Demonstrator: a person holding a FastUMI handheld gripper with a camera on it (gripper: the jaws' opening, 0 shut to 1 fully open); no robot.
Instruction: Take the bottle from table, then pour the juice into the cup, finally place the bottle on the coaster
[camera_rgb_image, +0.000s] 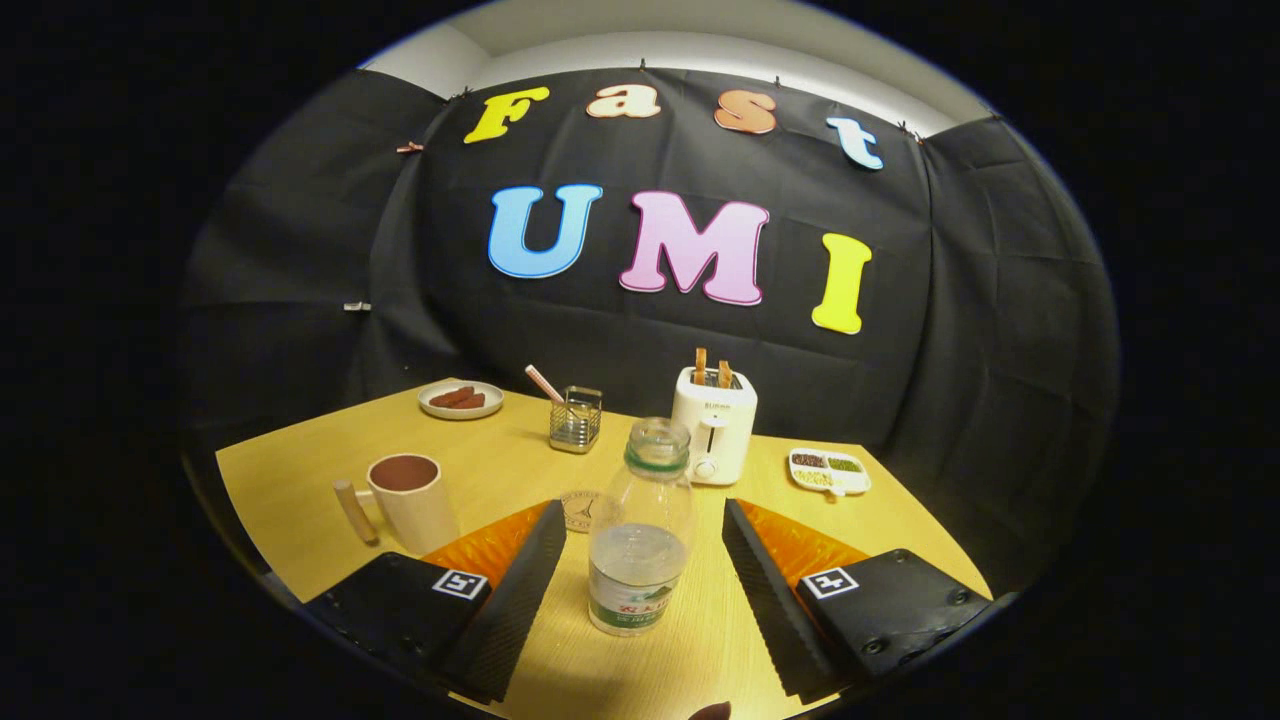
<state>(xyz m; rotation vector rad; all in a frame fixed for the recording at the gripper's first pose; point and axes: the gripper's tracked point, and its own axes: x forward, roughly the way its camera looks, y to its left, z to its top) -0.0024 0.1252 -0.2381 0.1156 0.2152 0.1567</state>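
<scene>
- Bottle: a clear plastic bottle, uncapped, standing upright on the worktop between the two fingers of the gripper, with a gap on either side so neither finger touches it. The liquid fills only its lower part, so I judge it light, with most of the weight low down. The thin wall will likely give under a hard squeeze, and with no cap on, a squeeze or a tilt could spill. The best hold looks to be the body at about the liquid line, just above the label band, where the wall is straight; the neck is narrower and tapered and would slip.
- Gripper: fingers wide apart, one on each side of the bottle, ready to close on it.
- Toaster: stands beyond the bottle, two slices poking out of the top.
- Cup: a mug with a wooden handle, ahead of the left finger and well clear of the bottle; stiff and open-topped, an easy target for pouring.
- Coaster: a round disc lying flat just behind the bottle, partly hidden by it and by the left finger.
</scene>
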